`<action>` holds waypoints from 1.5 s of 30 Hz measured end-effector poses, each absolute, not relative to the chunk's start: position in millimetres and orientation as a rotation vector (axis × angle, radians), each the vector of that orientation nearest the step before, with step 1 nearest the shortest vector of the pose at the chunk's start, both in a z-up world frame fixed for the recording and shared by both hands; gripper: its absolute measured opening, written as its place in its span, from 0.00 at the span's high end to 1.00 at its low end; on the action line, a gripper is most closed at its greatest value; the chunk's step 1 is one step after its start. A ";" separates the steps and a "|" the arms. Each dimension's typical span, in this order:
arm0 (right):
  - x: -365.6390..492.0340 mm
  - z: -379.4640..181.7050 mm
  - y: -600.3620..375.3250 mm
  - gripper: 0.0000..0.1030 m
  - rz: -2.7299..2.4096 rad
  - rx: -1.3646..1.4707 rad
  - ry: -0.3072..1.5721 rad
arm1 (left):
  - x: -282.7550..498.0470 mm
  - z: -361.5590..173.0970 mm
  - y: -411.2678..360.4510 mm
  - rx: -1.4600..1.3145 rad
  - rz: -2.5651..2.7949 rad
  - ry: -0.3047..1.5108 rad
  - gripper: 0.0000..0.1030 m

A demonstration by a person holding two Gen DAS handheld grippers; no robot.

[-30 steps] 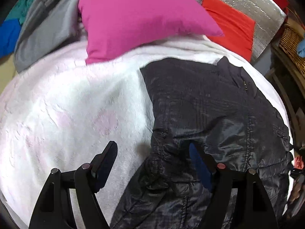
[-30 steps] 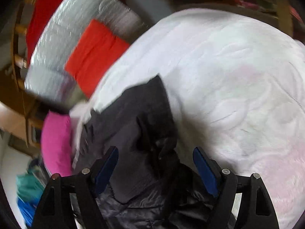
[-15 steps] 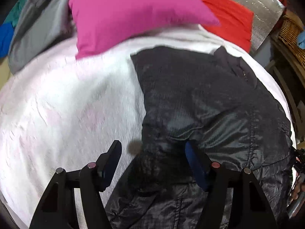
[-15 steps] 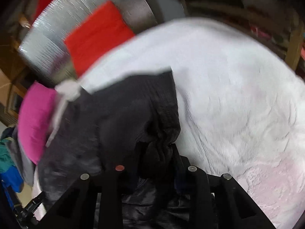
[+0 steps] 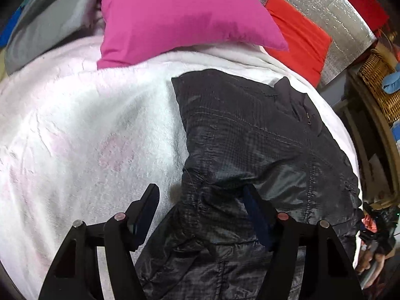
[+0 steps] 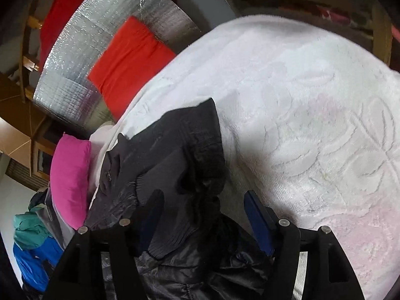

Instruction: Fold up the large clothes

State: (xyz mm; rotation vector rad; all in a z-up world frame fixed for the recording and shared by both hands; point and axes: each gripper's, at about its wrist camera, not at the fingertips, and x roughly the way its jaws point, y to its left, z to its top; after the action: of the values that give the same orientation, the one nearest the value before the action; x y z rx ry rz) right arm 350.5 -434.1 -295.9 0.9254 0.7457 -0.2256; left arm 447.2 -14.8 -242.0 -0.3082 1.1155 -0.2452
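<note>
Black tongs point(image 5: 201, 211) with blue pads and silver and red rivets.

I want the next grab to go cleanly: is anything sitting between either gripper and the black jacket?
Nothing visible does. The left gripper and the right gripper both stand open directly over the black jacket, its fabric already between their fingers, on the white blanket.

No text, label, brand, number or sign can be read in either view.
</note>
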 end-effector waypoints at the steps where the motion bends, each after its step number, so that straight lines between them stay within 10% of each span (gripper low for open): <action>1: 352.2 -297.4 -433.3 0.32 -0.214 0.923 0.751 | 448.1 -245.7 -17.3 -0.312 -0.258 1.125 0.32; 4: 366.1 -303.2 -419.4 0.35 -0.197 0.882 0.789 | 449.9 -252.9 -26.7 -0.301 -0.272 1.144 0.34; 8: 365.3 -284.1 -400.4 0.67 -0.257 0.694 0.776 | 446.8 -248.4 -34.7 -0.242 -0.249 1.108 0.57; 14: 366.6 -279.9 -393.7 0.70 -0.267 0.634 0.779 | 447.7 -250.5 -29.0 -0.239 -0.235 1.120 0.58; 22: 350.2 -280.8 -412.8 0.38 -0.229 0.759 0.781 | 438.8 -244.7 -31.3 -0.184 -0.215 1.132 0.44; 45: 372.3 -309.1 -401.7 0.30 -0.256 0.769 0.823 | 433.8 -250.4 -9.2 -0.265 -0.289 1.149 0.40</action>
State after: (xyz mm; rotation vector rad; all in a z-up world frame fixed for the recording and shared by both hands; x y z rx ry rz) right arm 372.3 -401.7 -309.1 0.7694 0.8226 -0.2559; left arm 433.8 -9.2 -250.4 -0.2646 1.1487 -0.2894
